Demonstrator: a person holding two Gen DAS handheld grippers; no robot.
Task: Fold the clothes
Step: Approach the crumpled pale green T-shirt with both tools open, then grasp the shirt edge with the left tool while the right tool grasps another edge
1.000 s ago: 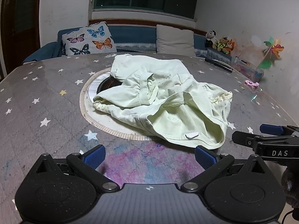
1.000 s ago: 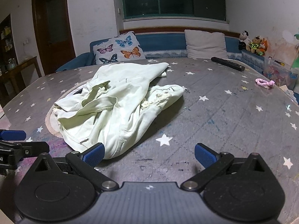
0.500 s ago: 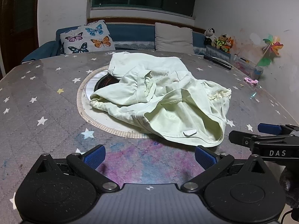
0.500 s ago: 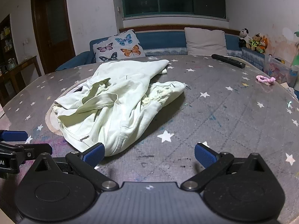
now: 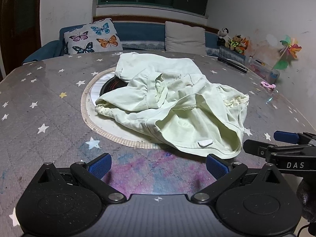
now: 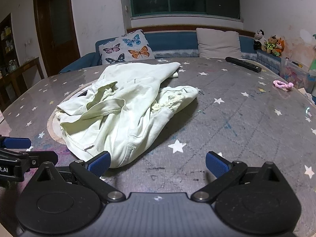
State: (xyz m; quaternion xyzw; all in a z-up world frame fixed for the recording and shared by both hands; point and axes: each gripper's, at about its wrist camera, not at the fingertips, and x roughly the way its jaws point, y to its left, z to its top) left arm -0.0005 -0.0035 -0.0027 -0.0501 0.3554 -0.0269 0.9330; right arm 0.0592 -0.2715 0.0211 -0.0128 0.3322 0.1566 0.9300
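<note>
A crumpled pale green garment [image 5: 177, 102] [image 6: 126, 114] lies in a heap on the star-patterned table, partly over a round inset. Its hem with a small white label [image 5: 205, 142] faces me. My left gripper [image 5: 158, 165] hovers open just short of that hem, its right pad close to the cloth edge. My right gripper [image 6: 158, 163] is open too, with its left pad at the garment's near corner and nothing between the fingers. Each gripper shows at the side of the other's view: the right gripper [image 5: 276, 144] and the left gripper [image 6: 23, 148].
A round inset [image 5: 88, 106] with a dark disc sits under the garment. A black remote [image 6: 244, 64] and a pink hair tie [image 6: 282, 85] lie at the far right of the table [image 6: 237, 118]. A sofa with cushions stands behind; plush toys and a clear box at right.
Both views have shifted slightly, with the garment a little lower and nearer in frame. The garment itself lies as before, and both grippers stay open.
</note>
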